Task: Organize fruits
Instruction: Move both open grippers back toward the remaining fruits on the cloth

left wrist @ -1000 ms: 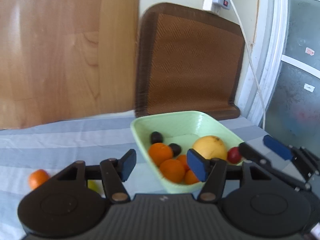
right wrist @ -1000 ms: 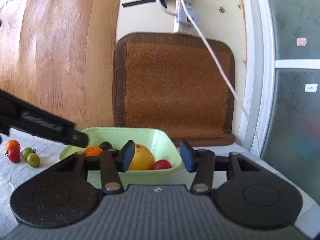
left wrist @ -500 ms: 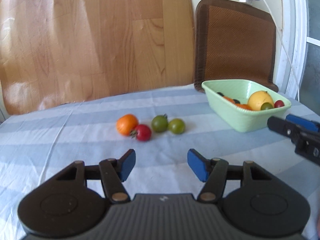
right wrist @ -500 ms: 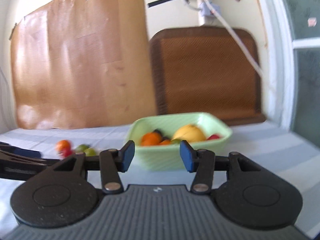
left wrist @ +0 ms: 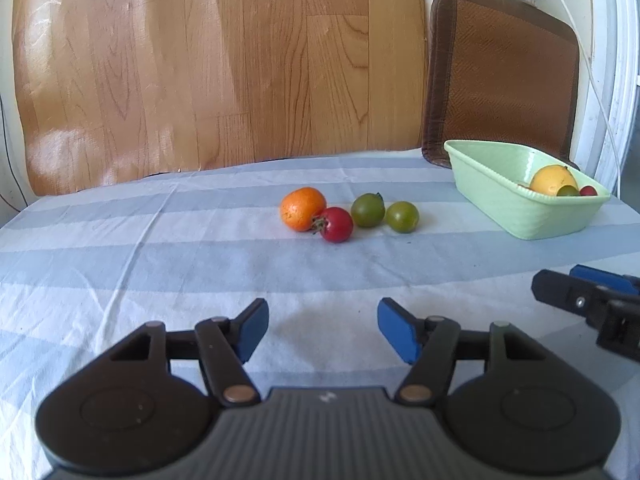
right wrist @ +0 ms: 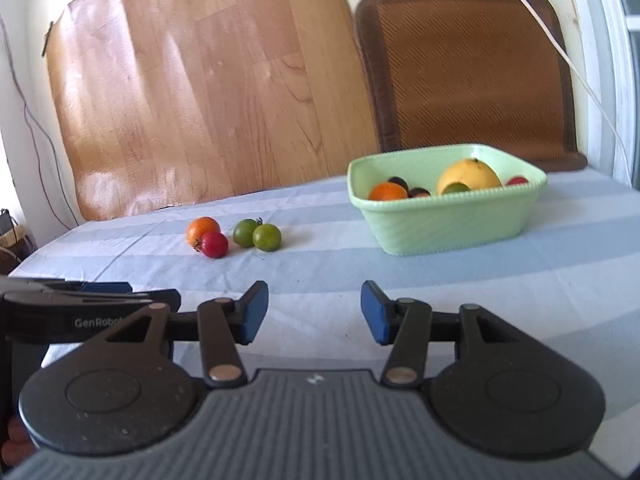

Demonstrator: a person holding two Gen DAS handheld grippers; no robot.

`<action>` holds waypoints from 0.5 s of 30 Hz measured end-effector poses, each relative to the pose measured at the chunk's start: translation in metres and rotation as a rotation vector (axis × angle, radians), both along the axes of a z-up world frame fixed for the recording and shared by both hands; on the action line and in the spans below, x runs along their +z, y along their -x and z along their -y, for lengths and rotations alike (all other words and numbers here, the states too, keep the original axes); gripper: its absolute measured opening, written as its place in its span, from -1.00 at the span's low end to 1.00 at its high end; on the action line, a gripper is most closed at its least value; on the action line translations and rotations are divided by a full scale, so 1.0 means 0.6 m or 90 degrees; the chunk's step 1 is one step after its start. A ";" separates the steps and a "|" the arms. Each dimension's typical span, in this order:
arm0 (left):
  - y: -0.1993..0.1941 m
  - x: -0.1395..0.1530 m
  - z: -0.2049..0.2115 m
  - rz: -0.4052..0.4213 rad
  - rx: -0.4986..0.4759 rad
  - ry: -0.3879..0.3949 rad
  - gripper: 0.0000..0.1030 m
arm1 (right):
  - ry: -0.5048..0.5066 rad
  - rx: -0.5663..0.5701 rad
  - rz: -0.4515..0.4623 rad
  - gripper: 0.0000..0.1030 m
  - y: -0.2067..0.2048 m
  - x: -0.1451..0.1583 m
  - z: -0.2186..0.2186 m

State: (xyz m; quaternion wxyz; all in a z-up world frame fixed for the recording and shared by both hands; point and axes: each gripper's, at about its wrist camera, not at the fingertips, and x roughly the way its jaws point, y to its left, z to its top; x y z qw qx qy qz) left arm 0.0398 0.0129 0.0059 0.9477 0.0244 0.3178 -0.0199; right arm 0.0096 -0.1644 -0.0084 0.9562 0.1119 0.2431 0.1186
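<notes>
We hold the left gripper [left wrist: 320,330] and right gripper [right wrist: 314,312] spread and empty, while one orange [left wrist: 303,209], one red tomato [left wrist: 337,224] and two green tomatoes [left wrist: 367,210] lie on the striped cloth [left wrist: 160,264] left of the green bowl [right wrist: 444,216], its fruit half-hidden.

Striped tablecloth [left wrist: 200,264], wood-grain board [left wrist: 192,64], brown woven mat [left wrist: 500,72], white cable [right wrist: 560,56] behind
</notes>
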 end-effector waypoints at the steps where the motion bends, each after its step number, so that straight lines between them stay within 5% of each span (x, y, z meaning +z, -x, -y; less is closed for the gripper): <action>1: 0.000 -0.002 0.000 -0.002 0.000 -0.001 0.20 | -0.005 -0.001 -0.002 0.05 0.002 -0.001 0.002; 15: 0.003 -0.001 0.004 0.014 -0.005 -0.012 0.26 | -0.010 0.005 0.000 0.14 0.003 -0.001 0.003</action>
